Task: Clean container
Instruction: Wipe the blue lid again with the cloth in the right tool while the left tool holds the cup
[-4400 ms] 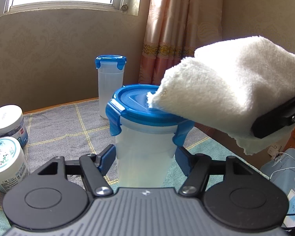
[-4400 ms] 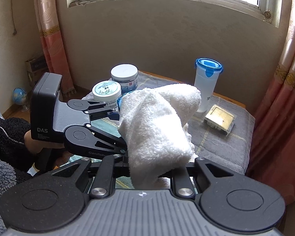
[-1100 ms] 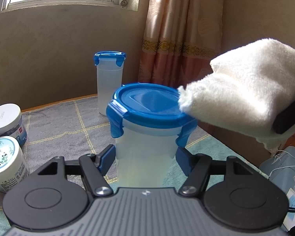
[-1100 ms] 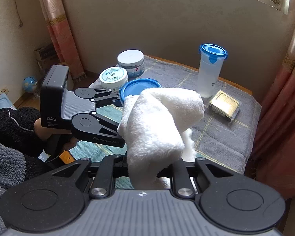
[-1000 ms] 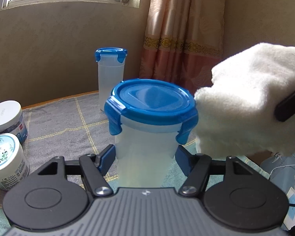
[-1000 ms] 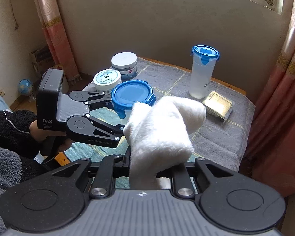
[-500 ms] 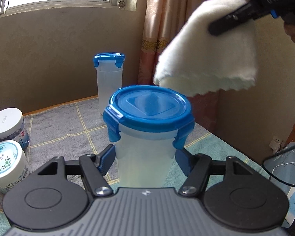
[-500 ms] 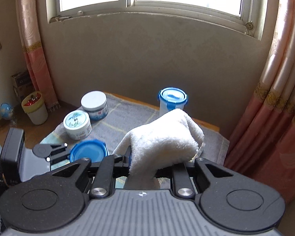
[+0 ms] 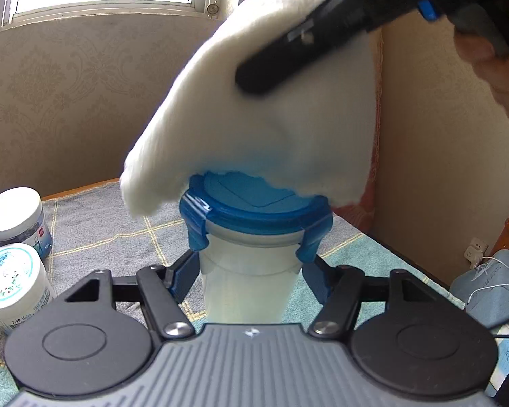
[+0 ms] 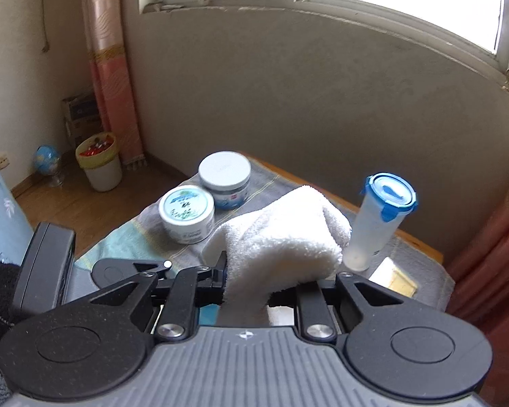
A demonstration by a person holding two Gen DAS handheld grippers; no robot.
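Container (image 9: pixel 254 271) centre of left-wrist view, blue lid (image 9: pixel 251 200) clipped on, body clamped between left gripper (image 9: pixel 251 271) jaws. Towel (image 9: pixel 264 112) now overhead at 12 o'clock, edge brushing lid's far rim; second ago it hung off at 3 o'clock. Likely another lid wipe starting. Right gripper (image 10: pixel 259 276) pinches towel, jaws narrow. Jars (image 9: pixel 13 274) at 9 o'clock, label print unreadable. Tall tumbler (image 10: pixel 376 224) at 2 o'clock, right-wrist view.
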